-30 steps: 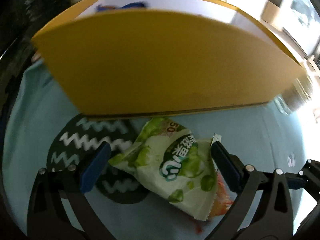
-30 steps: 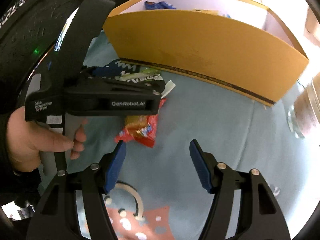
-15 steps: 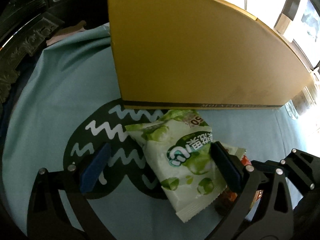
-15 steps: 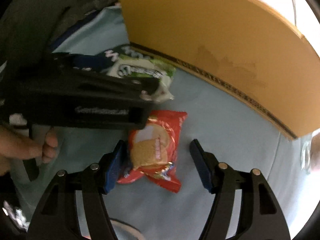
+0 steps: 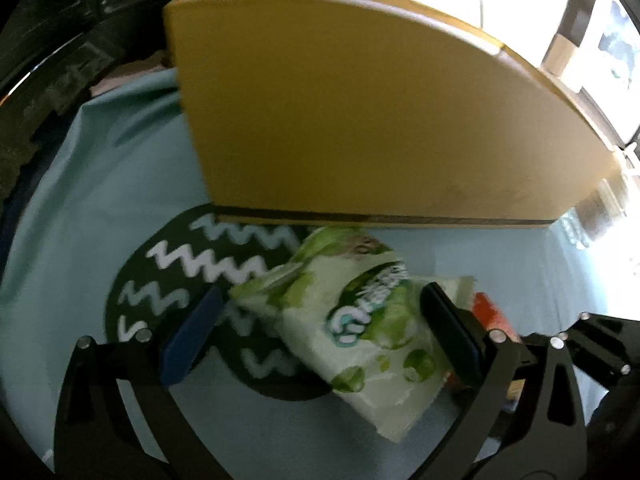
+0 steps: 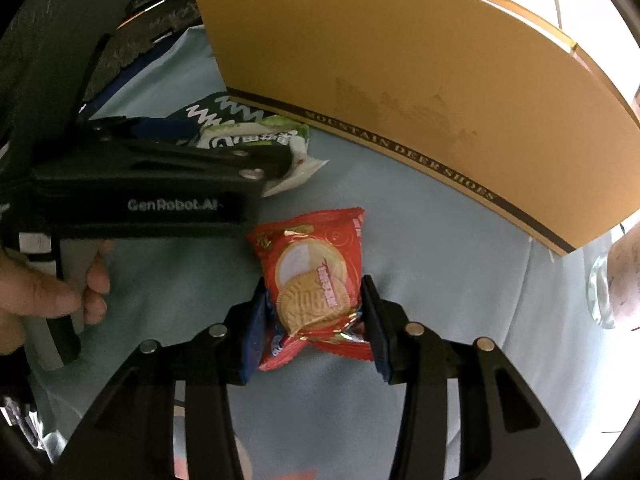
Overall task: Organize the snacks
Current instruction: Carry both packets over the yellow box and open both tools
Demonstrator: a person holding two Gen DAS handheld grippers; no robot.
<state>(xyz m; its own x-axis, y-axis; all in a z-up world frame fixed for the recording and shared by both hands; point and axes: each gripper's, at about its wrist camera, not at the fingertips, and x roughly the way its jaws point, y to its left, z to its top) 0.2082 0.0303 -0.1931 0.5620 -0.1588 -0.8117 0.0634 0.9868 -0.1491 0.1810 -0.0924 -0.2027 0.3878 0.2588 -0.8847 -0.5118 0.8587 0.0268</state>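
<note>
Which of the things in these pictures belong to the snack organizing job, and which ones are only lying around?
Belonging to the job:
- green snack packet, between the open left gripper
- red biscuit packet, squeezed by the right gripper
- yellow box

Just lying about:
- teal cloth with a dark zigzag patch
- glass jar at the right edge

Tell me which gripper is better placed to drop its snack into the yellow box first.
Right, probably. The right gripper has closed on the red cookie packet, pads against both sides. The left gripper is open, only straddling the green snack bag on the cloth before the yellow box.
</note>
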